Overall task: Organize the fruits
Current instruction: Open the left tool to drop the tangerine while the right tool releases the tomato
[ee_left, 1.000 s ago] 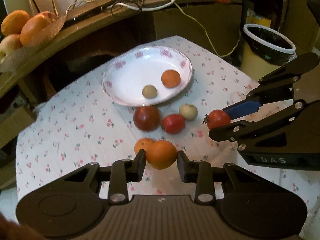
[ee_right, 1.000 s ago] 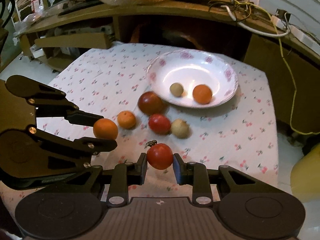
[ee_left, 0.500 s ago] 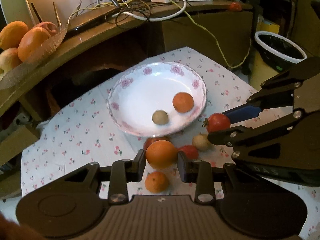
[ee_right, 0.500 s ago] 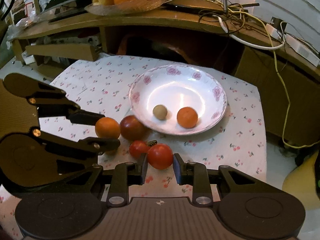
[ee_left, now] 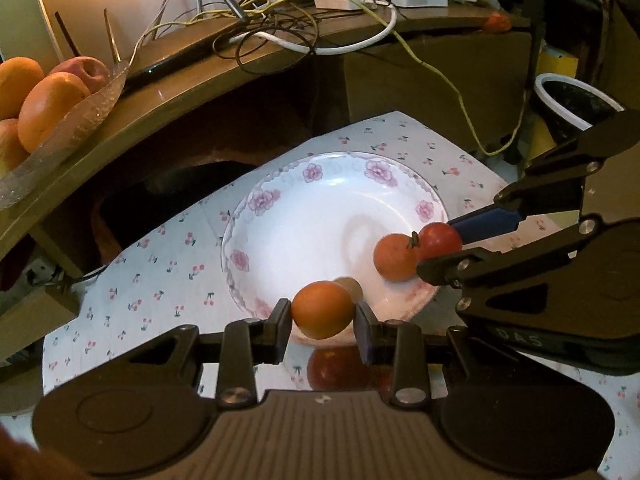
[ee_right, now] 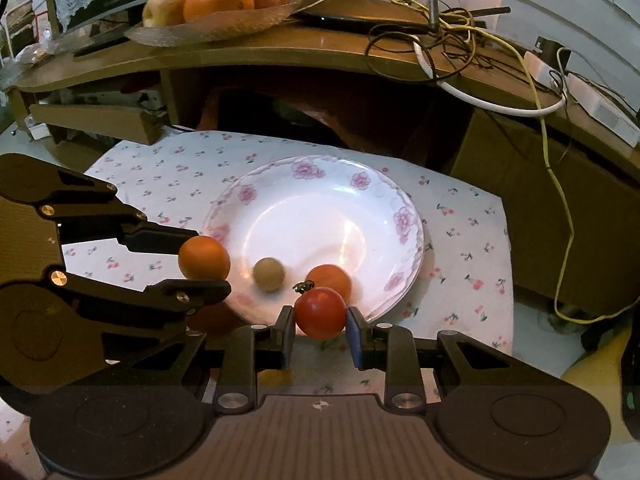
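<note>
My left gripper (ee_left: 322,316) is shut on an orange (ee_left: 322,310) and holds it over the near rim of the white flowered plate (ee_left: 280,200). My right gripper (ee_right: 320,332) is shut on a red tomato (ee_right: 321,313), held over the plate's (ee_right: 404,216) near right rim. In the plate lie a small orange (ee_right: 332,278) and a small tan fruit (ee_right: 269,274). The left gripper with its orange (ee_right: 204,258) shows at left in the right wrist view; the right gripper with its tomato (ee_left: 440,240) shows at right in the left wrist view.
A dark red fruit (ee_left: 340,372) lies on the cherry-print tablecloth (ee_left: 160,264) under my left gripper. A wooden desk (ee_right: 280,52) behind holds a glass fruit bowl (ee_right: 216,28) and tangled cables (ee_right: 460,40). A bin (ee_left: 568,108) stands at far right.
Both grippers moved forward with their fruits, from above the loose fruits on the cloth to over the plate's near rim.
</note>
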A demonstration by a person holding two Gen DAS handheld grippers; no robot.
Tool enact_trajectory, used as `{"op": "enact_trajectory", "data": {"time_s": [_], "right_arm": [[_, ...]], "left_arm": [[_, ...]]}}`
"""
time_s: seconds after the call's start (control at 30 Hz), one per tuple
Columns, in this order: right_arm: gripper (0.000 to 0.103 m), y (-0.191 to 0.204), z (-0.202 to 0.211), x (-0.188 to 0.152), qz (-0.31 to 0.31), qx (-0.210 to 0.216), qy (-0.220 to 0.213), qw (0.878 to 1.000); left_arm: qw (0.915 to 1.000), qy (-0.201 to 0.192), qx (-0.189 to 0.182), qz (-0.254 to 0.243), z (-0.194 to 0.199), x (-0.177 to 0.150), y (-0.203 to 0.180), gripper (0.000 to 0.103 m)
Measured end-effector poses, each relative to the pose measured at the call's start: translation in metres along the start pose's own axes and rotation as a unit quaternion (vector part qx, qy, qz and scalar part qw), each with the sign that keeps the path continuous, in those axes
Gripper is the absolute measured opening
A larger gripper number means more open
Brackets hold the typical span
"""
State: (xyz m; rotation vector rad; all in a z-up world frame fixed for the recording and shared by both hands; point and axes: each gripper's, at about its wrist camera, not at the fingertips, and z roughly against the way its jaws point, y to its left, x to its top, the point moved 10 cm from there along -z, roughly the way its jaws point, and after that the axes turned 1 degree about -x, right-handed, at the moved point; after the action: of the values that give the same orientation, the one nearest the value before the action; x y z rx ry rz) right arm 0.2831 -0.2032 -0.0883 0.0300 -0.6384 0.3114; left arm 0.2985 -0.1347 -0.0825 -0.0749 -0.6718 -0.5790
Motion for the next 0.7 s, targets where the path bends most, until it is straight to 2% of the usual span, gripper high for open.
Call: {"op": "enact_trajectory", "data": {"time_s": [0.4, 0.7], "right_arm": [[0.029, -0.014, -0.026, 0.027, 0.017, -0.021, -0.008, 1.0], [0.029, -0.013, -0.044, 0.041, 0.016, -0.003, -0.008, 1.0]], "left_arm": [[1.0, 0.006, 0.003, -0.001, -0.025, 0.013, 0.011, 0.038], [1.0, 0.002, -0.001, 0.0, -0.038, 0.02, 0.016, 0.039]]}}
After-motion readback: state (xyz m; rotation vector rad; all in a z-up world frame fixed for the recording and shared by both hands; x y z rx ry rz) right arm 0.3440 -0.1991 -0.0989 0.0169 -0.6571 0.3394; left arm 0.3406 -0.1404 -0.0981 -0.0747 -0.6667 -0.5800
